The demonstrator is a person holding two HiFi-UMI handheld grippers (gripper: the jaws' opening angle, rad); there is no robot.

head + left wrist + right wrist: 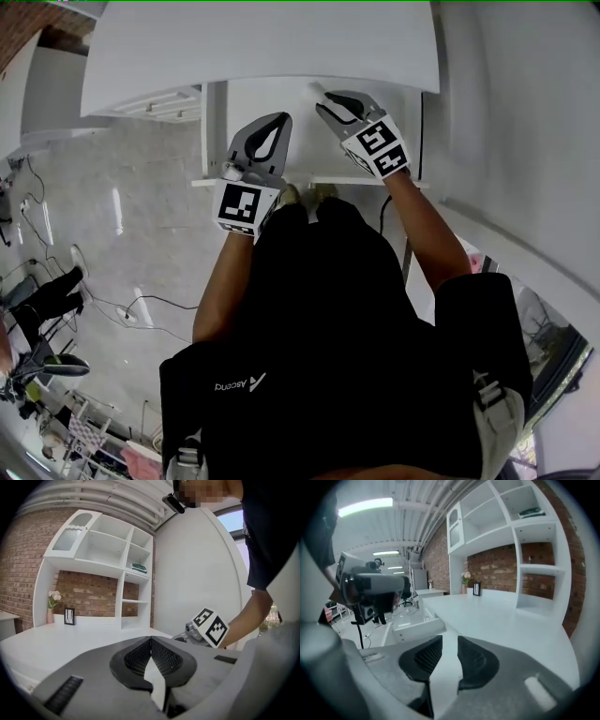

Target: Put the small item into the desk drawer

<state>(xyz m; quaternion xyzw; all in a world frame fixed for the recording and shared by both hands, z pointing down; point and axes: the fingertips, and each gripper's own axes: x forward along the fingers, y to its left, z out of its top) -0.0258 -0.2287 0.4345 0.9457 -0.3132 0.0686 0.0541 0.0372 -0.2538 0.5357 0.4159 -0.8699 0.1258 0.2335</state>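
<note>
Our left tool point(151, 640) is clenched on nothing, our right tool point(449, 641) parted and empty. We see no small item on the surface point(262, 47) or anywhere else; shutting the open drawer point(415, 627) unchecked might leave it out.

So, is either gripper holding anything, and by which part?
Nothing is held. On the left gripper the jaws meet at the tips, empty; on the right gripper they stand apart, only the white desk behind the gap.

drawer point(161, 103) half hidden under the desk top point(262, 47), its inside out of sight, desk top cut off at the upper edge, left gripper point(393, 584) a blur in the right gripper view, framed picture point(69, 616) too small to read
</note>
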